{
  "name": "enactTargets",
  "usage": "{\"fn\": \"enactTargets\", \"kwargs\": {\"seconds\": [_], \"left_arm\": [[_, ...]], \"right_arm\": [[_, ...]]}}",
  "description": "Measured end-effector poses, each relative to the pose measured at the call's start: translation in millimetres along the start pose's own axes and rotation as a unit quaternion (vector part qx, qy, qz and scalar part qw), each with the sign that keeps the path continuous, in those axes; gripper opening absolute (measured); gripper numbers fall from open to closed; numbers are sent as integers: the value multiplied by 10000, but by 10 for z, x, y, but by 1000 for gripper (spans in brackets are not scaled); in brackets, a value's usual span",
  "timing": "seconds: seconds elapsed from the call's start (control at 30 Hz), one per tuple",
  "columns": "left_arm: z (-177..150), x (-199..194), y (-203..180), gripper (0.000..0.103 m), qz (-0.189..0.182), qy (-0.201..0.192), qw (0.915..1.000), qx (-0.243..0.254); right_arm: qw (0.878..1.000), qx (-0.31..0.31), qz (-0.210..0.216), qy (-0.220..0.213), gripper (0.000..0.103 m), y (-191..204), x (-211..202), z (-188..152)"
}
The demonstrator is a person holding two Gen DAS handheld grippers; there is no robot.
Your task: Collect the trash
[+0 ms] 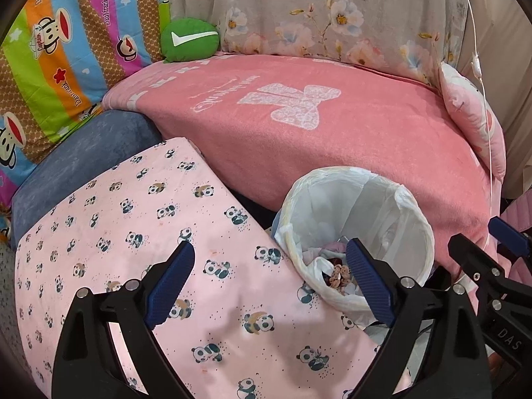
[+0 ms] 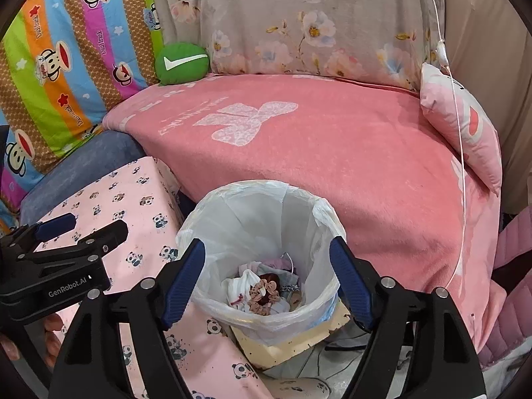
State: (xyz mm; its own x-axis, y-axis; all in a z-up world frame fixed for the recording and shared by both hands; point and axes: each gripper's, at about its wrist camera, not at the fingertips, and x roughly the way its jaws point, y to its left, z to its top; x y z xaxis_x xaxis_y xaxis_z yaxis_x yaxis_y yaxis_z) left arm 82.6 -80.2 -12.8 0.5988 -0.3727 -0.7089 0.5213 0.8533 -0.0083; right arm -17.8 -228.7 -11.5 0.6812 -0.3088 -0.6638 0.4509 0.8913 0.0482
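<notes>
A bin point(image 2: 259, 214) lined with a white plastic bag stands on the floor between a panda-print cover and a pink sofa seat. In its bottom lie a crumpled brown scrap point(image 2: 264, 291), white tissue point(image 2: 242, 282) and other bits. My right gripper point(image 2: 266, 244) hangs open above the bin's mouth, with nothing between its blue pads. My left gripper point(image 1: 270, 247) is open too, empty, over the panda cover just left of the bin point(image 1: 365, 206). Each gripper shows in the other's view: the right gripper point(image 1: 475, 232) at the right edge, the left gripper point(image 2: 96, 222) at the left.
The pink panda-print cover point(image 1: 133, 232) fills the near left. A pink blanket point(image 1: 332, 139) covers the sofa seat behind the bin. On it sit a green cushion point(image 1: 189, 40) and a pink pillow point(image 1: 472, 116). A thin white cord point(image 1: 488, 153) hangs at the right.
</notes>
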Motion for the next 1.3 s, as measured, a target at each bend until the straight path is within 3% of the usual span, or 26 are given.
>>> {"fn": "enactTargets", "kwargs": {"seconds": [0.2,0.4,0.53,1.3], "left_arm": [[-92,21,24,90,93,99,9999,-53],[-155,35,43,90,136,164,9997,-102],[-196,43,35,91,181,196,9996,-107],[-318,-16,-10,93,440,97,9989,-93]], "right_arm": [[9999,-91,-49,134,86,42,16,-56],[9996,-169,-74,191,87,51,32,-111],[9996,-201,-94,192,99,50,50,-156],[9988,-240,-284,306,99,38,76,-257]]}}
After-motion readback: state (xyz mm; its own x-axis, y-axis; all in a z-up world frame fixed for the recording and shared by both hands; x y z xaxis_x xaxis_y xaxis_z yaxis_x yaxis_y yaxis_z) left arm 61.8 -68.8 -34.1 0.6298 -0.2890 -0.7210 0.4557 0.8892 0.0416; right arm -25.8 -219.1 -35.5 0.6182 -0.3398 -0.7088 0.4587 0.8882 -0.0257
